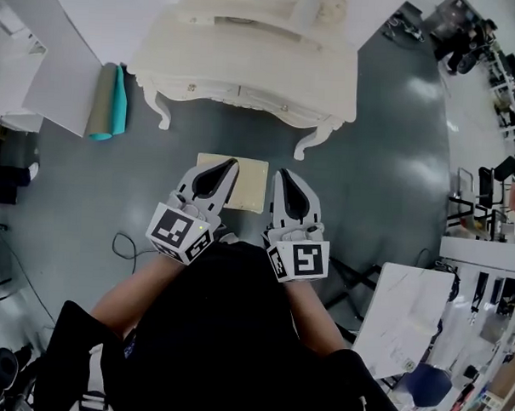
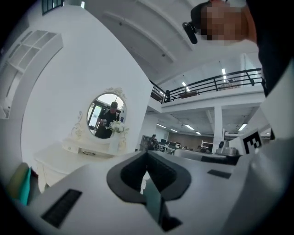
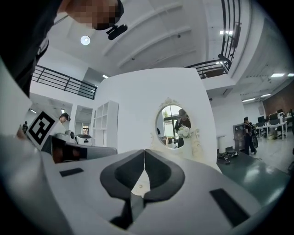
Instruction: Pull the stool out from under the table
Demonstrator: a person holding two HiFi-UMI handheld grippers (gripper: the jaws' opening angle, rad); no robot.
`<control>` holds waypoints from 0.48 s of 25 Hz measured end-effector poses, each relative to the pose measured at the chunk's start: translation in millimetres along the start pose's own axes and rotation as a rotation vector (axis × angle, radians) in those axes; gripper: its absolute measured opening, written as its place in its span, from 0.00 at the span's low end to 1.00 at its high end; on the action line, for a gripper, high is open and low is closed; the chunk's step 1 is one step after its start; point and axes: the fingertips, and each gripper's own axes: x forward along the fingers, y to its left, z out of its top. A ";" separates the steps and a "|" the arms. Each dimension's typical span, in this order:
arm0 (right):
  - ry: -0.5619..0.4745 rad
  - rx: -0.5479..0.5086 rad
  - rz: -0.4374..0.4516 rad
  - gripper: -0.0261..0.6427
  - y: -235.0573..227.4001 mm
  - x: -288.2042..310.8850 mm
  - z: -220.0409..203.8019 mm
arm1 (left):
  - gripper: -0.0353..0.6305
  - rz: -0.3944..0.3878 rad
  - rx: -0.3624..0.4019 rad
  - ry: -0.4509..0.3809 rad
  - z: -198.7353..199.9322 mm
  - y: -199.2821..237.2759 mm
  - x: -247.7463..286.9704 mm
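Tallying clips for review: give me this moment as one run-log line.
stool: on floor, out in front of table | left gripper: shut, empty | right gripper: shut, empty

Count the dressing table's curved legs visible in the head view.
2. One leg curls down at the front corner on the picture's left, a second leg at the front corner on the right. Any rear legs are hidden under the tabletop.
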 end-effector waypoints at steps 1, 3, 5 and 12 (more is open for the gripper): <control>-0.001 -0.006 0.004 0.07 4.1 2.6 0.8 | 0.07 0.013 0.015 -0.003 3.9 -0.3 1.0; -0.006 -0.007 0.002 0.07 8.0 6.8 3.7 | 0.07 0.030 0.046 -0.003 7.6 -1.7 4.4; -0.013 -0.008 -0.001 0.07 11.5 9.6 7.5 | 0.08 0.037 0.069 0.002 7.8 -5.3 5.7; -0.001 -0.048 -0.005 0.07 19.2 26.2 20.1 | 0.07 0.066 0.077 -0.012 11.4 -8.4 7.4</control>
